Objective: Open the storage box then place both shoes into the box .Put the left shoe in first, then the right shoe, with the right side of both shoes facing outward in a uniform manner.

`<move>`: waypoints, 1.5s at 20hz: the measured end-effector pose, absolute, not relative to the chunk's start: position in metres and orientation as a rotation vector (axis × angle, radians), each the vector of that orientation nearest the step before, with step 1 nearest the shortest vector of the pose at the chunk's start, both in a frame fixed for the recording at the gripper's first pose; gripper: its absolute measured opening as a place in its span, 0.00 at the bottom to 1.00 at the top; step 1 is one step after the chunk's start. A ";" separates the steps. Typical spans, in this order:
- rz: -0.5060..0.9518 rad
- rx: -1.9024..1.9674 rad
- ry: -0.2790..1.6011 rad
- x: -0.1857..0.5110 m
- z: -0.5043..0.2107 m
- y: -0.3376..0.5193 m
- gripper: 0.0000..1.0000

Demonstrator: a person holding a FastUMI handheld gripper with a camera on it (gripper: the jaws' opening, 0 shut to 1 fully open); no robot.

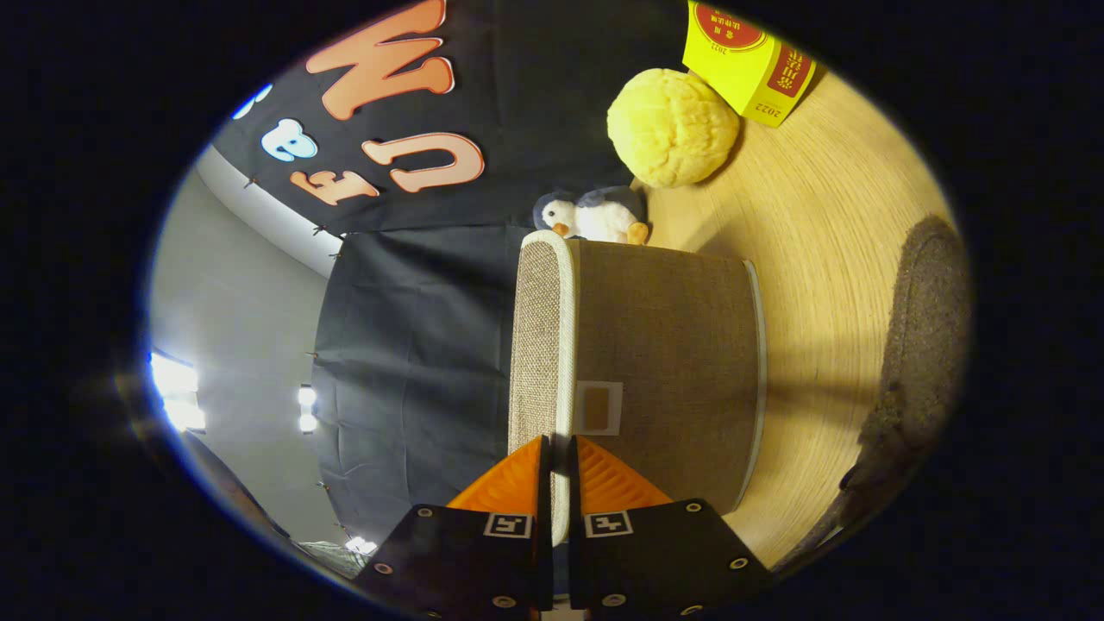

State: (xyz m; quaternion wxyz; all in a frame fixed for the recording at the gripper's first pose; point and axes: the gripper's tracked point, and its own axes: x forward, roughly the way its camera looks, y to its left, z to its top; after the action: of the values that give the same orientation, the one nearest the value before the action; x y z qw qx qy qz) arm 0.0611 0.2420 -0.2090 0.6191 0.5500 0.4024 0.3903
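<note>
The gripper (557, 448) is pinching the pale rim of the storage box (664, 362) lid, fingers nearly together on it. Beside the box — a grey shoe (923, 345); beyond it — a penguin toy (595, 216) and yellow ball (673, 128).

Rolled a quarter turn onto its side, claw (559, 448) nearly closed, fingertips (517, 483) close together with a thin edge apparently pinched between them, though contact unclear.
</note>
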 end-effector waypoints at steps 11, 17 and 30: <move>0.829 1.163 0.921 0.054 -0.202 0.251 0.01; 0.782 1.160 0.950 0.050 -0.206 0.269 0.01; 0.898 1.137 0.732 0.068 -0.065 0.340 0.00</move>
State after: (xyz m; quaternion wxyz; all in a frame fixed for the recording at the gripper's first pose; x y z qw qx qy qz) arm 0.0681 0.3403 -0.0646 0.6885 0.5080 0.3271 0.4012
